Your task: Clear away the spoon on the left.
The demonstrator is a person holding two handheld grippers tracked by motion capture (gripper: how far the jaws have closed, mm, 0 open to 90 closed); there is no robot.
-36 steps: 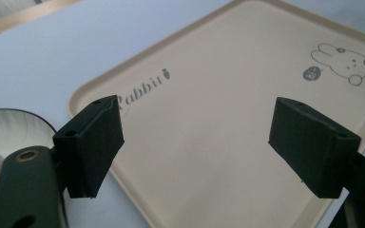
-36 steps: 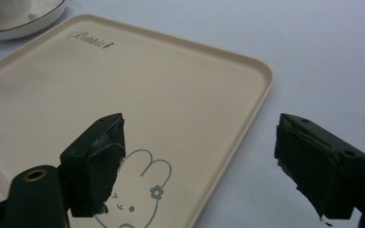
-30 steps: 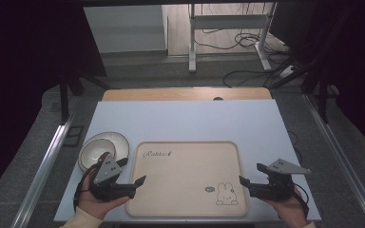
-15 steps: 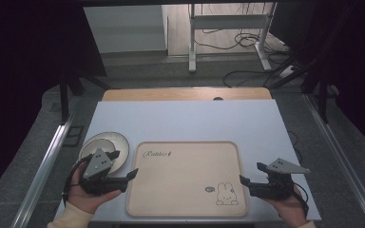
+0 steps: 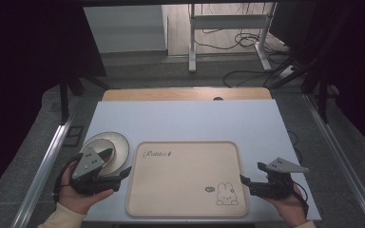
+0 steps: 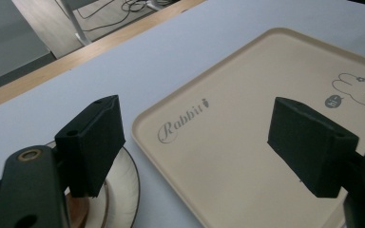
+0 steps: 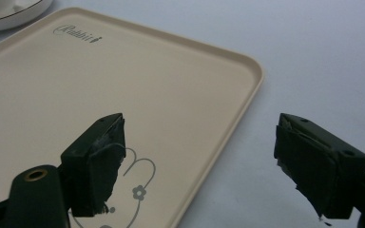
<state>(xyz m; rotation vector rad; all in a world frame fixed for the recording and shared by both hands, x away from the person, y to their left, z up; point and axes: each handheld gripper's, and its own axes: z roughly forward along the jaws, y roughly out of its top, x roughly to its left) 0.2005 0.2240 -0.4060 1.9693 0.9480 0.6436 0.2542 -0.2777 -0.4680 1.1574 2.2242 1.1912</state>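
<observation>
We see a white table (image 5: 185, 121) carrying a beige tray (image 5: 185, 178) with a rabbit drawing (image 5: 225, 194) and the word "Rabbit" printed on it, lying flat near our edge. Just beside the tray's left rim sits a round white saucer (image 5: 116, 147) — small, shallow, dark-edged.

Our left gripper (image 5: 119, 175) hangs over the near part of that saucer, jaws spread wide with nothing between them; in the left gripper view one jaw stands above the saucer (image 6: 126, 190) and the other above the tray (image 6: 247, 142), which suggests we are lining up to take the saucer by its rim.

Our right gripper (image 5: 247, 183) rests at the tray's right edge — jaws likewise apart and empty, straddling the rim (image 7: 240, 114), probably to steady the tray.
</observation>
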